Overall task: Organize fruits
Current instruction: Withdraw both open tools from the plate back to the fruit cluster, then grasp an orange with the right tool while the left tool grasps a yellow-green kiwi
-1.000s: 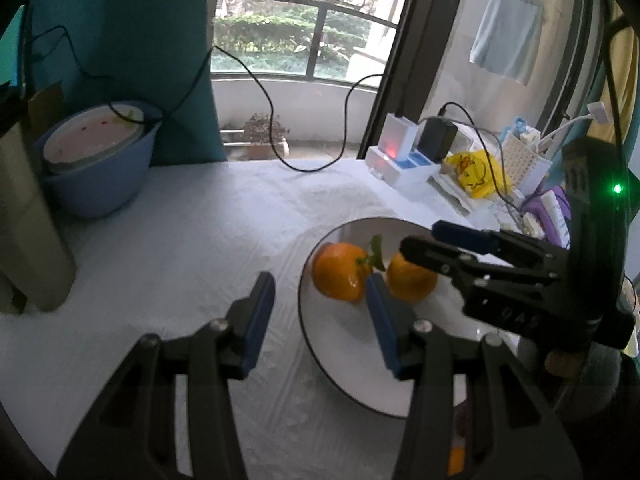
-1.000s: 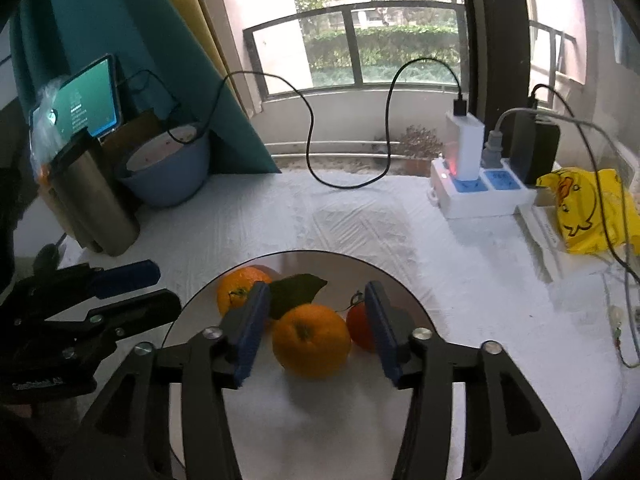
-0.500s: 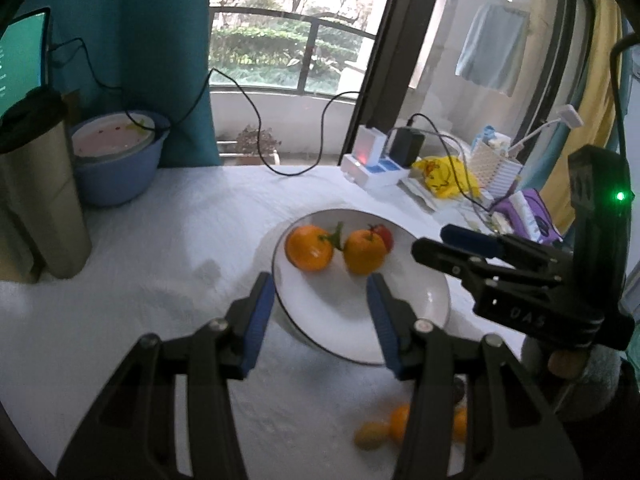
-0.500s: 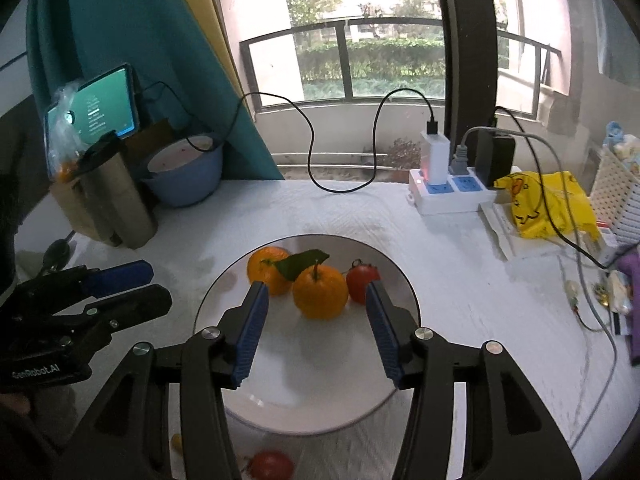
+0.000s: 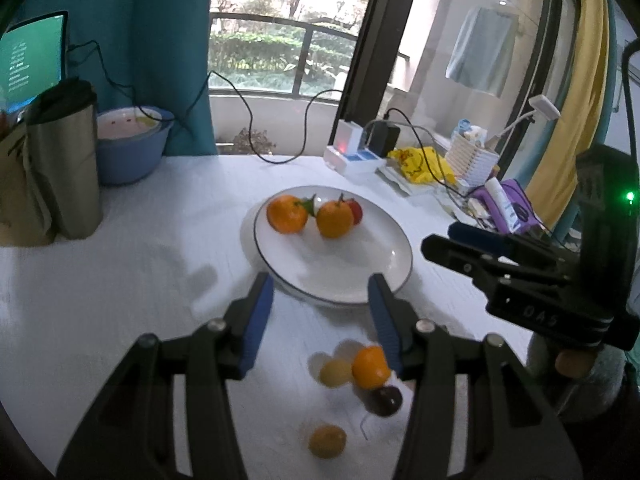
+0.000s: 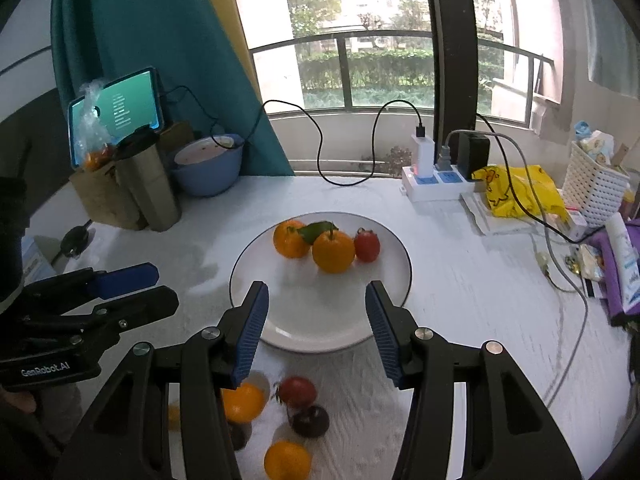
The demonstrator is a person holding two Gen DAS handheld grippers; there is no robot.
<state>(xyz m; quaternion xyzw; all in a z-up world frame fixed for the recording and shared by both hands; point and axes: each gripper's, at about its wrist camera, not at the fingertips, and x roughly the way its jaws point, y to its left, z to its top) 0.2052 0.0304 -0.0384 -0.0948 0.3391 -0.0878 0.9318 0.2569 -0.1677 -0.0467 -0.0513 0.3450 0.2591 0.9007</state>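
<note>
A white plate on the white table holds two oranges and a red tomato. Loose fruit lies on the table in front of the plate: an orange, a red tomato, a dark fruit and another orange. In the left wrist view I see an orange, a yellow fruit, a dark fruit and a small orange. My left gripper is open and empty above the table. My right gripper is open and empty above the plate's near rim.
A steel tumbler, a blue bowl and a tablet stand at the back left. A power strip with cables, a yellow bag, a white basket and clutter fill the right side.
Both grippers have pulled back and up from the plate, both open throughout. The loose fruit in front of the plate has come into view.
</note>
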